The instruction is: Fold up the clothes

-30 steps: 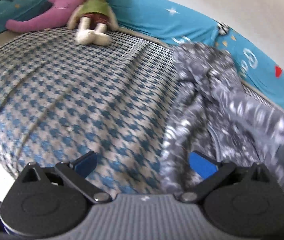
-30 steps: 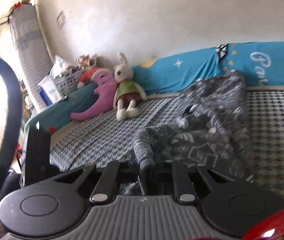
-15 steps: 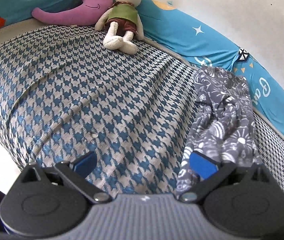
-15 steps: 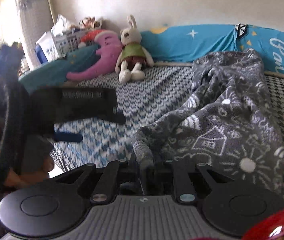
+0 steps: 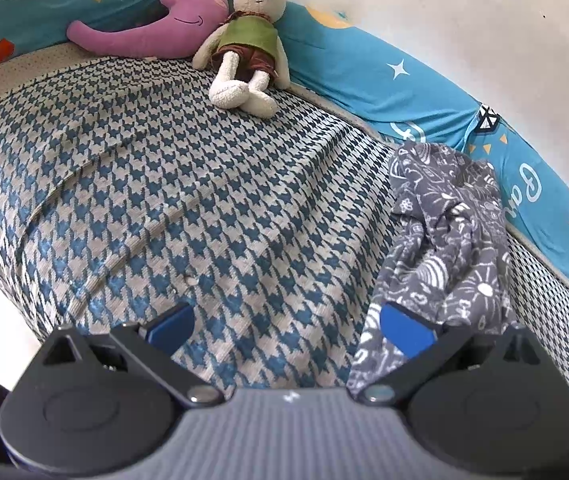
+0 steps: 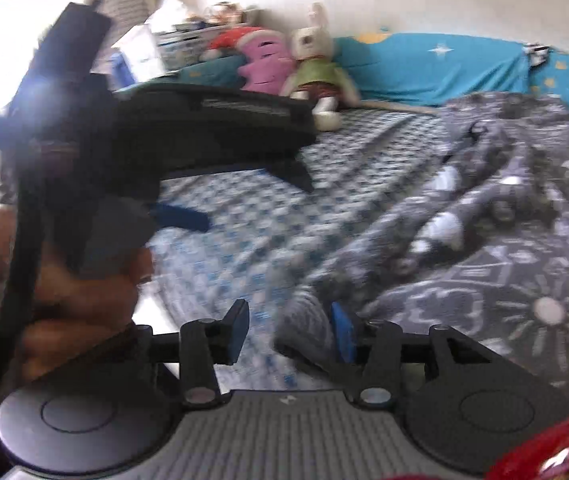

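Observation:
A dark grey garment (image 5: pixel 444 240) with white doodle print lies crumpled on the blue houndstooth bed cover (image 5: pixel 164 200); in the left wrist view it runs from the near edge up the right side. My left gripper (image 5: pixel 288 324) is open over the cover, its right pad beside the garment's near end. In the right wrist view the garment (image 6: pixel 484 240) fills the right half. My right gripper (image 6: pixel 290 336) is open, and a fold of the garment lies between its pads. The left gripper (image 6: pixel 164 148), held in a hand, shows blurred at the left.
A beige plush rabbit (image 5: pixel 248 48) and a purple plush toy (image 5: pixel 164 24) lie at the head of the bed against teal and blue cushions (image 5: pixel 364 76). The bed's near edge drops off at the lower left. A white wall rises behind.
My right gripper has opened and let go of the garment's fold. The garment has settled onto the bed. The left gripper moved further in over the cover, still open.

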`<move>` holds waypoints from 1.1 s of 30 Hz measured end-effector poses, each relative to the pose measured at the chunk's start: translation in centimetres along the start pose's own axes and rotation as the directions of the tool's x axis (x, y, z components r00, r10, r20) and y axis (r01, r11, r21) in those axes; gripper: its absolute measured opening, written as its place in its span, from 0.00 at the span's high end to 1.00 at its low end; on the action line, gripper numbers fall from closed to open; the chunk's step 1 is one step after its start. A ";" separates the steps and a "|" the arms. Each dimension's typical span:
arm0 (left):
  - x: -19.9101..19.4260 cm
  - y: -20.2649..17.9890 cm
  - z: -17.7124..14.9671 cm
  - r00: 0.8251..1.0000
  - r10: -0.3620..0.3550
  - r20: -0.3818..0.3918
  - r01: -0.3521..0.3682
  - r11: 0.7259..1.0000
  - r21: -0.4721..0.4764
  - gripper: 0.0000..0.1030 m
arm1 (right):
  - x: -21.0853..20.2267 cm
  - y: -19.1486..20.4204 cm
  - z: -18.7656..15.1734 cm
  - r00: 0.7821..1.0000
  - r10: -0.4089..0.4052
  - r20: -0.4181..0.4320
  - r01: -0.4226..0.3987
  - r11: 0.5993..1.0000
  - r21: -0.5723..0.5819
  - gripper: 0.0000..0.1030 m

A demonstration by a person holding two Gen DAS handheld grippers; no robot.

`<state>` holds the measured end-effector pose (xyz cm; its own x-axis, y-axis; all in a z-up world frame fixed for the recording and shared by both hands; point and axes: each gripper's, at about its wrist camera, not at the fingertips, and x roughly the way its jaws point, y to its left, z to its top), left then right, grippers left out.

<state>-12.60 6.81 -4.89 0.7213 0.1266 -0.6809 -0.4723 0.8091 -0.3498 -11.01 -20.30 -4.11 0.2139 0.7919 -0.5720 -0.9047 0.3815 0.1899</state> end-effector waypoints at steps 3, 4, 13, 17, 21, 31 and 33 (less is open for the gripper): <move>0.1 0.1 0.1 1.000 0.005 -0.005 -0.005 1.000 -0.005 0.00 | -1.5 0.2 -0.1 1.000 0.020 -0.002 -0.020 1.000 -0.010 0.55; 0.1 0.0 0.1 1.000 0.005 -0.007 -0.005 1.000 -0.002 0.00 | -2.1 0.1 -0.2 1.000 0.018 0.003 -0.018 1.000 -0.001 0.55; 0.3 -2.7 -0.8 0.999 -0.030 -0.027 0.033 0.996 0.086 0.00 | -8.4 -3.4 -0.7 0.984 -0.161 0.074 0.149 0.978 0.149 0.55; 0.6 -4.3 -1.6 0.998 -0.055 -0.037 0.060 0.988 0.141 0.00 | -10.4 -6.1 -1.7 0.954 -0.296 0.054 0.268 0.919 0.291 0.55; 1.3 -5.5 -2.3 0.996 -0.064 -0.055 0.073 0.983 0.169 0.00 | -11.0 -8.8 -2.8 0.955 -0.296 0.006 0.261 0.850 0.457 0.55; 2.6 -7.7 -3.6 0.994 -0.057 -0.091 0.076 0.972 0.221 0.00 | -9.4 -11.0 -4.6 0.982 -0.191 -0.014 0.156 0.757 0.635 0.55; 2.8 -8.0 -3.8 0.995 -0.046 -0.091 0.065 0.972 0.225 0.00 | -9.3 -10.7 -4.4 0.978 -0.206 -0.019 0.173 0.765 0.620 0.69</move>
<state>-8.74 -1.45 -6.46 0.6932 0.0370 -0.7198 -0.2979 0.9241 -0.2394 -4.96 -33.83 -4.34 0.3888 0.6871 -0.6138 -0.4265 0.7247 0.5412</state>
